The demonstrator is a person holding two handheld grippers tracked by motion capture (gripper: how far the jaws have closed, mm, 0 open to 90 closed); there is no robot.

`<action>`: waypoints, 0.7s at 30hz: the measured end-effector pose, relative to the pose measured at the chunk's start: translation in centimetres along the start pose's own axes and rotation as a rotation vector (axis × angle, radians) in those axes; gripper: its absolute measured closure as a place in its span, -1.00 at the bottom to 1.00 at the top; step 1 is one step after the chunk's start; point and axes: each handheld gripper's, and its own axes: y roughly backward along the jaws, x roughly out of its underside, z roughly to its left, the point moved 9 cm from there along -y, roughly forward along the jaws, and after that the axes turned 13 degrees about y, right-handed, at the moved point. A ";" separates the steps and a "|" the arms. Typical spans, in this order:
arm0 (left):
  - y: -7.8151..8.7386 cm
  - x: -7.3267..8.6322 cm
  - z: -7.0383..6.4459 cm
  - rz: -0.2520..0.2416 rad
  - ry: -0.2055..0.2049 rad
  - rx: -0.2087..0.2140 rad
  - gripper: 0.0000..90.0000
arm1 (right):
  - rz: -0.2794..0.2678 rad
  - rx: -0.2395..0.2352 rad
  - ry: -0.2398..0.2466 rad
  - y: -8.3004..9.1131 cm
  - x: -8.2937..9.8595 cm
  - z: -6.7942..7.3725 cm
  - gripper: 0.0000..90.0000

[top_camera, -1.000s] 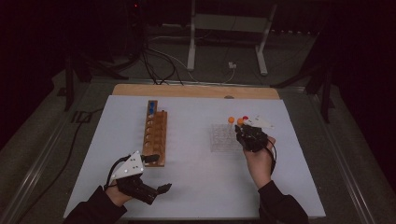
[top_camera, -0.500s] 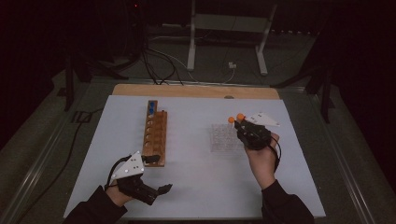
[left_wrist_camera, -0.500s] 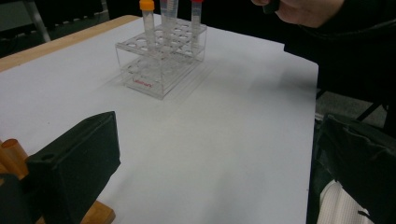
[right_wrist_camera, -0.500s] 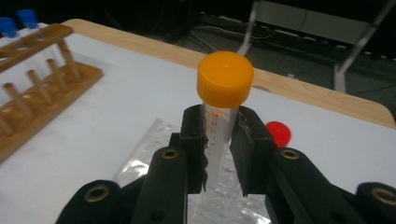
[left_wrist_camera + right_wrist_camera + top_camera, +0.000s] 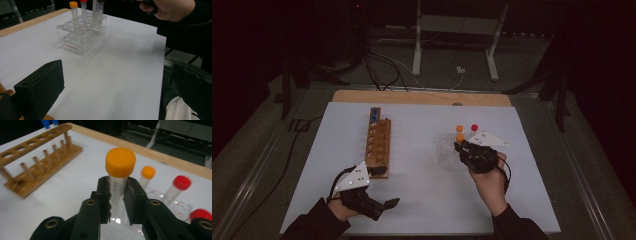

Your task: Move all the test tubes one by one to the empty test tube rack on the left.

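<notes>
My right gripper (image 5: 119,195) is shut on a clear tube with an orange cap (image 5: 120,162) and holds it upright over the clear plastic rack (image 5: 445,151). In the high view this right gripper (image 5: 461,146) sits at the rack's right side. A second orange-capped tube (image 5: 148,173) and a red-capped tube (image 5: 181,183) stand in the rack behind it. My left gripper (image 5: 388,204) rests near the table's front left edge, jaws wide open and with nothing between them. In the left gripper view, the left gripper (image 5: 116,75) faces the clear rack (image 5: 82,35).
A wooden tube rack (image 5: 378,144) lies left of centre, with blue-capped tubes (image 5: 374,115) at its far end. The white table sheet (image 5: 422,200) ends at a wooden strip (image 5: 412,96) at the back. Another red cap (image 5: 200,214) shows at the right.
The right hand with the orange-capped tube has shifted slightly at the clear rack. The left gripper has stayed where it was.
</notes>
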 end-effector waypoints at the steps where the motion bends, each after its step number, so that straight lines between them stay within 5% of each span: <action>1: 0.0 -0.1 -0.1 -0.001 0.004 0.008 -0.98 | -0.002 -0.011 -0.001 0.1 0.1 0.3 0.66; 21: -2.3 -2.6 -1.6 -0.008 -0.017 0.074 -0.96 | -0.001 -0.160 0.043 1.0 2.4 5.8 0.66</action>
